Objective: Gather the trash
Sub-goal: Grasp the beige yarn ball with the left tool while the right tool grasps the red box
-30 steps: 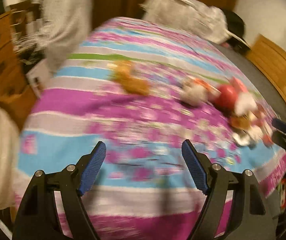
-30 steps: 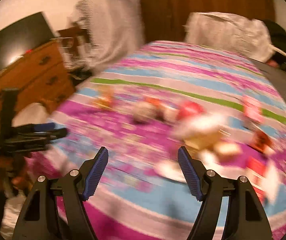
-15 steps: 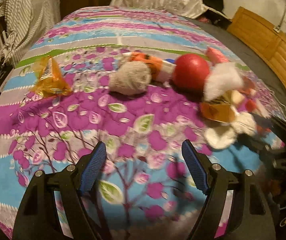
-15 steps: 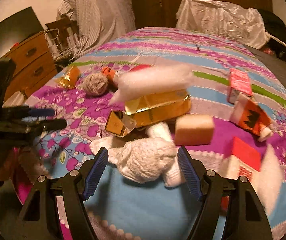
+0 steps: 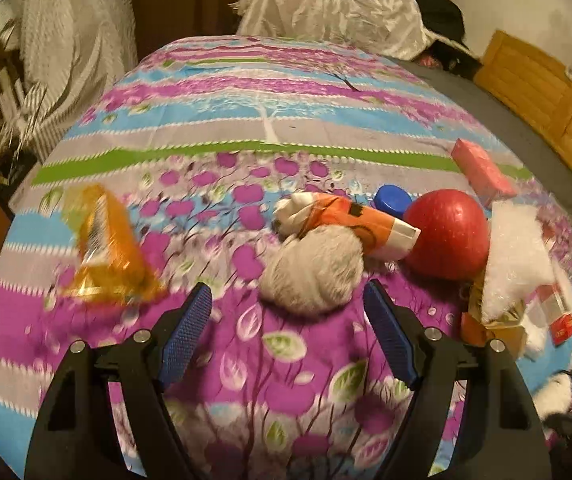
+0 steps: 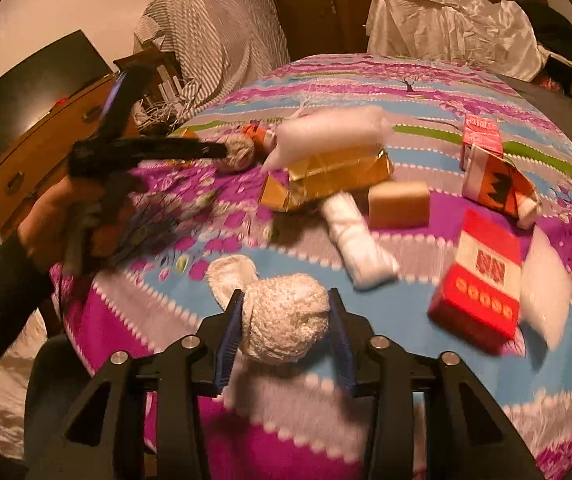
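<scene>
Pickup step: the right gripper [image 6: 286,320] clamps a white crumpled wad [image 6: 284,326] at the bedspread's [image 6: 426,300] 6 o'clock edge. The left gripper [image 5: 288,308], spread wide, needs closing on the grey wad [image 5: 314,270] at 12 o'clock.

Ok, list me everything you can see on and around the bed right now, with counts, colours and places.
Bedspread: one, purple, blue and grey stripes, under everything.
Cream yarn ball: one, near edge, between the right fingers.
Grey yarn ball: one, mid-bed, just ahead of the left gripper.
Red ball: one, right of the grey yarn.
Blue cap: one, behind the red ball.
Orange wrapper: one, left side.
Orange-and-white cartons: two, one by the grey yarn, one far right.
Gold box: one, centre.
Red box: one, right.
Pink box: one, far right.
Left gripper: open.
Right gripper: shut on the cream yarn.
</scene>
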`<state>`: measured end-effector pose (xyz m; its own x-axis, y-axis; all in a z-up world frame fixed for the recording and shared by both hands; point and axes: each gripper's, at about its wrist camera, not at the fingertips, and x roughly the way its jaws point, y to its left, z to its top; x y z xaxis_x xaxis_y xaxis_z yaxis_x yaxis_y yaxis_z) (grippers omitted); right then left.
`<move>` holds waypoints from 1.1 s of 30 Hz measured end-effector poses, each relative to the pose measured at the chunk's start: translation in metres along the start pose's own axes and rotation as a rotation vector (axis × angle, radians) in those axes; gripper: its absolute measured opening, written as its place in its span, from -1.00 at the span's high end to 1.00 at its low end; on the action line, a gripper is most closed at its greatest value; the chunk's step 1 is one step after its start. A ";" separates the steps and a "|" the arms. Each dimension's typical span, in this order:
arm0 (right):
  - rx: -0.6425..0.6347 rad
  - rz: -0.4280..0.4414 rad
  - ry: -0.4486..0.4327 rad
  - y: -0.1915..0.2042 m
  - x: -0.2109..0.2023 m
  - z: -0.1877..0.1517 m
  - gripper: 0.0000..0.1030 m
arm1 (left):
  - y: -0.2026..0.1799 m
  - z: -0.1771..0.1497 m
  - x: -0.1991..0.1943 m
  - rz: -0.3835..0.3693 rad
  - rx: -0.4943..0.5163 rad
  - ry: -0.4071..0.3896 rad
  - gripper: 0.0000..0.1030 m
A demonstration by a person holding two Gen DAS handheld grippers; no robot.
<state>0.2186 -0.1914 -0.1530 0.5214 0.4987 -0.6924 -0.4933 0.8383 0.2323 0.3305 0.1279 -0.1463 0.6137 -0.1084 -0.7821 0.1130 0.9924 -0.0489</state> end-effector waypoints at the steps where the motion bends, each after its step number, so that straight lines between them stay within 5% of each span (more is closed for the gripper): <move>1: 0.000 0.001 -0.001 0.000 -0.002 -0.002 -0.14 | -0.005 0.003 0.005 0.008 0.024 0.006 -0.45; 9: 0.120 -0.091 -0.106 -0.041 -0.052 -0.016 -0.23 | -0.018 0.007 0.030 0.031 0.054 0.042 -0.45; 16: 0.370 -0.288 -0.142 -0.111 -0.075 -0.020 -0.39 | -0.018 0.003 0.038 0.041 0.029 0.048 -0.03; 19: 0.389 -0.254 -0.145 -0.116 -0.076 -0.016 -0.24 | -0.016 0.003 0.038 0.040 0.014 0.047 0.03; 23: 0.405 -0.103 -0.055 -0.106 -0.051 -0.005 -0.24 | -0.018 0.003 0.039 0.053 0.024 0.049 0.03; 33: 0.385 -0.210 0.046 -0.110 0.000 0.022 -0.31 | -0.018 0.004 0.041 0.049 0.023 0.053 0.02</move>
<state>0.2877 -0.2793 -0.1635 0.5467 0.3054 -0.7796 -0.0795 0.9458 0.3148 0.3564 0.1059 -0.1748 0.5770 -0.0561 -0.8148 0.1021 0.9948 0.0038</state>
